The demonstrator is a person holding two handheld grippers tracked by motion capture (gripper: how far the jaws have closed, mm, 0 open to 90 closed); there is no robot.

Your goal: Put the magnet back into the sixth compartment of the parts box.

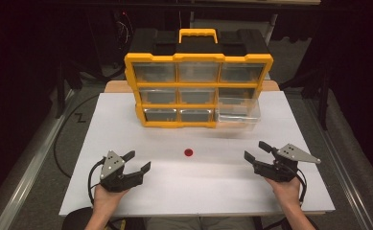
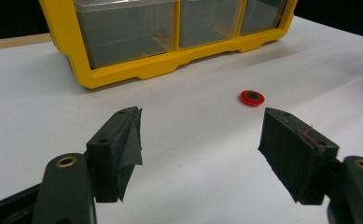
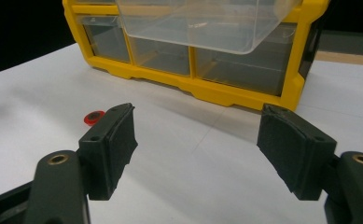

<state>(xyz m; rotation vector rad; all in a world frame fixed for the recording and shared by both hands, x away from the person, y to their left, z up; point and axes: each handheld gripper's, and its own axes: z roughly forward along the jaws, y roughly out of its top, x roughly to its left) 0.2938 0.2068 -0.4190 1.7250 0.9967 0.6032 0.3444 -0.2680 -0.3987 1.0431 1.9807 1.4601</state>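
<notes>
I've got both grippers wide, holding nothing: left gripper, right gripper. Red ring lies flat mid-desk, btwn them. Prob light, stiff, thin; I'd pinch across its rim w/ care.

A yellow drawer organizer, one clear drawer pulled out, stands behind a red ring.

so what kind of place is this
Probably a lab data-collection bench: a white table amid dark surroundings, a yellow drawer organiser, and a person's left hand-held gripper and right hand-held gripper.
</notes>
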